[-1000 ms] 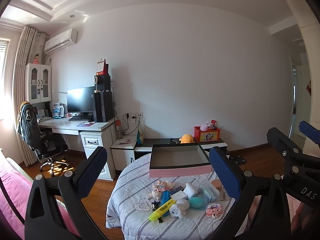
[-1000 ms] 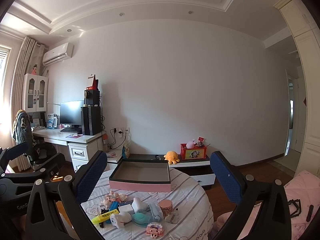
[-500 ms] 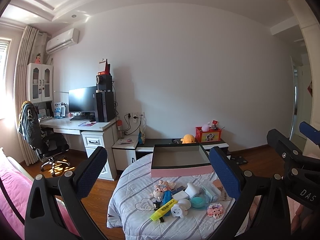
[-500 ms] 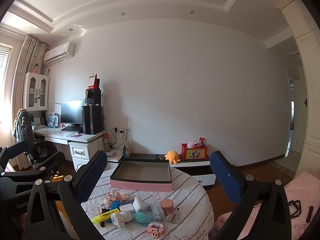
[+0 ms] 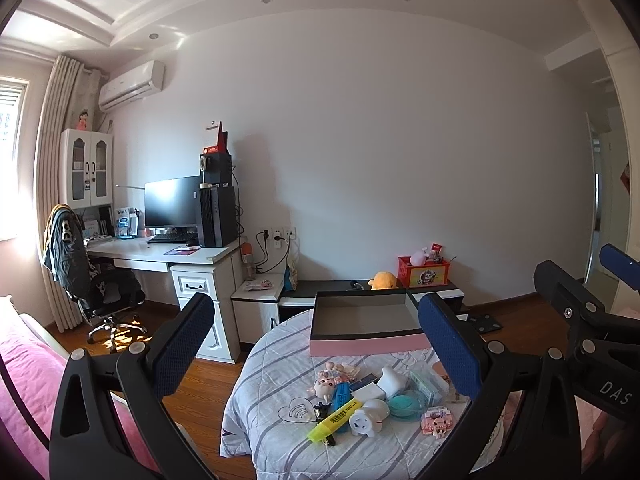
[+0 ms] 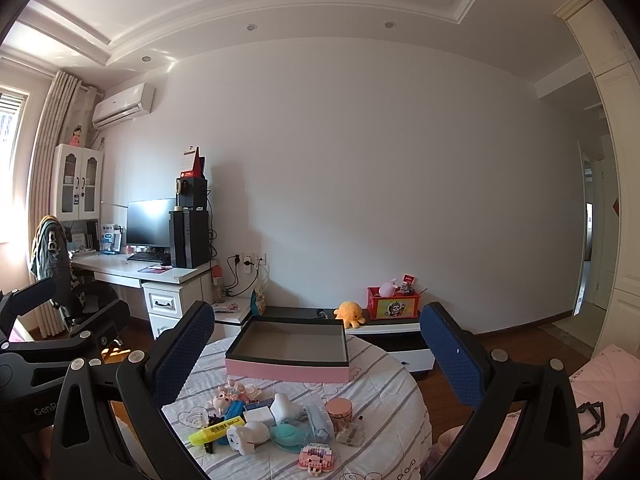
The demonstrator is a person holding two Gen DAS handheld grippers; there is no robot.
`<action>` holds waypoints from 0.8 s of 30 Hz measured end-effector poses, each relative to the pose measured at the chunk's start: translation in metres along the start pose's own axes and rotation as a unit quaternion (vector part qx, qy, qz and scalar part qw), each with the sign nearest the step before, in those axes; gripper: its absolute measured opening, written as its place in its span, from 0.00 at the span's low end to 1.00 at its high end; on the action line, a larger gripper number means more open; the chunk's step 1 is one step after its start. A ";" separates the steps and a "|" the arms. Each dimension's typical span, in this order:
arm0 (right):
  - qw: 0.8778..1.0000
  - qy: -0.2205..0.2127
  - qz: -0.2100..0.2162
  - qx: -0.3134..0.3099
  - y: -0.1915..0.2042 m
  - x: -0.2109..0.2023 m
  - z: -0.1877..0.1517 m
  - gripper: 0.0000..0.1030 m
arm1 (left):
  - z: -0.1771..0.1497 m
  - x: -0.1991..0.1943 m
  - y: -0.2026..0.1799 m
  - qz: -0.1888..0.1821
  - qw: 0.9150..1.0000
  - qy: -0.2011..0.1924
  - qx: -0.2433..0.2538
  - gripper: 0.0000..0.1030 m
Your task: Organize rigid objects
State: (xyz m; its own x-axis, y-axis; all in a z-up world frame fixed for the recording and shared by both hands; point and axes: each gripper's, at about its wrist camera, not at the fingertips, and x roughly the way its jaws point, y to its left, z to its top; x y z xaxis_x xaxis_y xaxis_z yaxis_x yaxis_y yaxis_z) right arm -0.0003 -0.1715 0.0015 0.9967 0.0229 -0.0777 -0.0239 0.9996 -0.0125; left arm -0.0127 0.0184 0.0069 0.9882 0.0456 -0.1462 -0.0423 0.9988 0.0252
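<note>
Toys [image 5: 372,404] beyond open fingers [image 5: 188,340]

Sitting against a plain white wall [image 5: 400,140]: white desk [image 5: 168,254] bearing a dark monitor [image 5: 172,204], glass-door cabinet [image 5: 86,168] beside. Hanging above, an air conditioner [image 5: 132,88]. Standing on brown wood floor [image 5: 200,380], an office chair [image 5: 92,280]. Streaming through the window [image 6: 10,120], bright daylight, beige curtain [image 5: 60,128] hanging alongside.

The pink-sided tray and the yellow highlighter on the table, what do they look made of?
The pink-sided open tray looks like matte cardboard: thin straight walls, dull grey lining. The yellow highlighter looks like smooth plastic, with a slight sheen and a printed label.
</note>
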 end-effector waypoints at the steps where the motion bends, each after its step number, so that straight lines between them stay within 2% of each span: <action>1: 1.000 0.000 0.001 -0.001 -0.001 0.001 0.000 1.00 | 0.000 0.000 0.000 0.001 1.000 0.000 0.000 1.00; 24: 1.000 0.000 0.002 -0.002 0.000 0.001 -0.001 1.00 | 0.000 0.000 0.001 0.000 1.000 0.001 0.000 1.00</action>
State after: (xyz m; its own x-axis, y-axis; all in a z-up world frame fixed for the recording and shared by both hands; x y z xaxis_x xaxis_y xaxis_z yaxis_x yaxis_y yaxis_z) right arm 0.0007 -0.1718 0.0009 0.9966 0.0261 -0.0776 -0.0275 0.9995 -0.0166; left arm -0.0131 0.0198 0.0067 0.9880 0.0454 -0.1477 -0.0421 0.9988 0.0258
